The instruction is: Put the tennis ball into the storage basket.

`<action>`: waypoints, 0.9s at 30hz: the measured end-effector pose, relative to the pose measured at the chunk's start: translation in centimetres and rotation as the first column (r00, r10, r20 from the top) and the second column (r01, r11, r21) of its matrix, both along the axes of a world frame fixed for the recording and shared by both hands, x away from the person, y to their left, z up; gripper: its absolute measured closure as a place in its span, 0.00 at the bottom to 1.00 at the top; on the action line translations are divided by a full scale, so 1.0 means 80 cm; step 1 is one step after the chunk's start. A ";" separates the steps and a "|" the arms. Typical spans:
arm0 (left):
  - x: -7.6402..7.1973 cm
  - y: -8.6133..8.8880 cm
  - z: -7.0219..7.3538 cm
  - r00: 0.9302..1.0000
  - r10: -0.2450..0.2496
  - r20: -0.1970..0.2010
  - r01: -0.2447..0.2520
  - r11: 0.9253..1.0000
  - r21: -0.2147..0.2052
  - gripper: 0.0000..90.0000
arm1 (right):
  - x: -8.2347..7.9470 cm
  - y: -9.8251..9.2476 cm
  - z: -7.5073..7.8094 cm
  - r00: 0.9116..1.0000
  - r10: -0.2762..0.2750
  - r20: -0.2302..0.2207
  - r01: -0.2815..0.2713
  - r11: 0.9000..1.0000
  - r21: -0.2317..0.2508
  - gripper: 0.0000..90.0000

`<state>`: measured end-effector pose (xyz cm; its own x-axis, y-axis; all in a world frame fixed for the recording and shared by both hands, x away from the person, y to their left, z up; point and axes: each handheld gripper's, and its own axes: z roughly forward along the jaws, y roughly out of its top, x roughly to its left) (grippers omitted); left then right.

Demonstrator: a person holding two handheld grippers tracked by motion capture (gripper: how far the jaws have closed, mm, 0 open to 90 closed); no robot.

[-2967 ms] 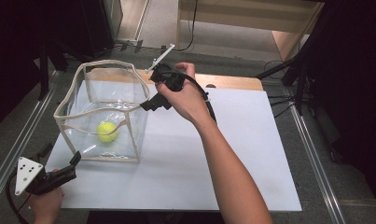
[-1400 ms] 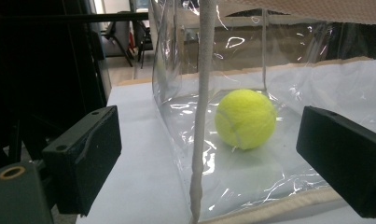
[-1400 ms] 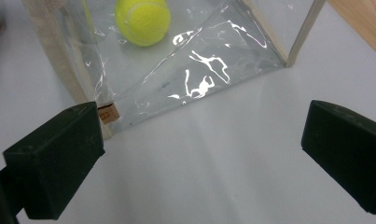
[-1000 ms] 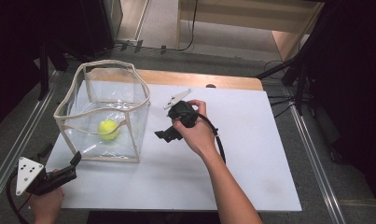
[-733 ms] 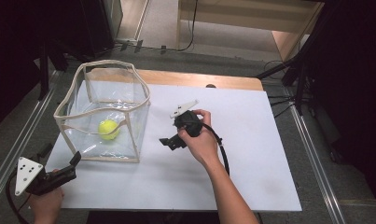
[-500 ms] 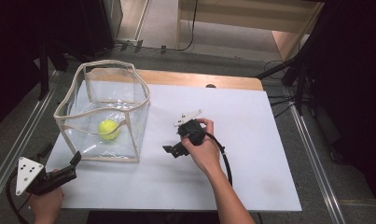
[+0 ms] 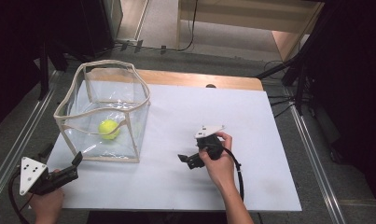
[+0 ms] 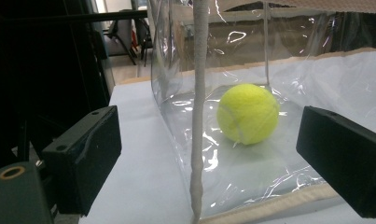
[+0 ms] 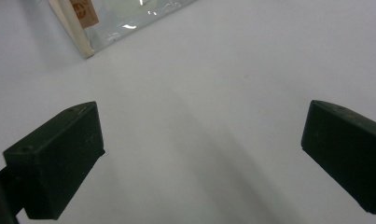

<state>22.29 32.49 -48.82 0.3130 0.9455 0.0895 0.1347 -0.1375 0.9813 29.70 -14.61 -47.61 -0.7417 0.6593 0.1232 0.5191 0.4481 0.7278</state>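
Left gripper view shows tennis ball (image 8: 247, 113) inside clear bag (image 8: 316, 84).

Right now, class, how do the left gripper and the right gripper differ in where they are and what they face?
The left gripper sits at the table's near left corner; the right gripper is over the middle. The left gripper faces the clear bag with the tennis ball inside; the right gripper faces bare table. Both are open, holding nothing.

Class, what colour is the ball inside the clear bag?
Yellow-green; the ball shows best in the left gripper view.
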 end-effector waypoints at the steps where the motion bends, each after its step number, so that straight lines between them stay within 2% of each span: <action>1: 0.000 0.000 0.000 1.000 0.002 0.000 -0.002 1.000 0.001 0.08 | 0.000 0.000 0.000 1.000 0.000 0.000 0.000 1.000 0.000 0.00; 5: 0.000 0.000 0.000 1.000 0.003 0.000 -0.003 1.000 0.001 0.08 | -0.010 -0.019 -0.005 1.000 -0.029 -0.002 0.029 1.000 0.003 0.00; 14: 0.000 0.001 0.000 1.000 0.002 -0.001 -0.002 1.000 -0.007 0.08 | -0.022 -0.047 -0.015 0.998 -0.063 0.008 0.063 0.998 0.016 0.00; 17: -0.001 0.001 0.000 1.000 0.002 0.000 -0.002 1.000 -0.007 0.08 | -0.029 -0.065 -0.018 0.996 -0.094 0.010 0.093 0.995 0.036 0.00; 23: 0.000 0.001 0.000 1.000 0.003 0.000 -0.003 1.000 -0.007 0.08 | -0.034 -0.086 -0.019 0.991 -0.132 0.014 0.131 0.991 0.038 0.00; 27: 0.000 0.000 0.000 1.000 0.002 0.001 -0.002 1.000 -0.005 0.08 | -0.040 -0.110 -0.022 0.984 -0.175 0.026 0.174 0.984 0.044 0.00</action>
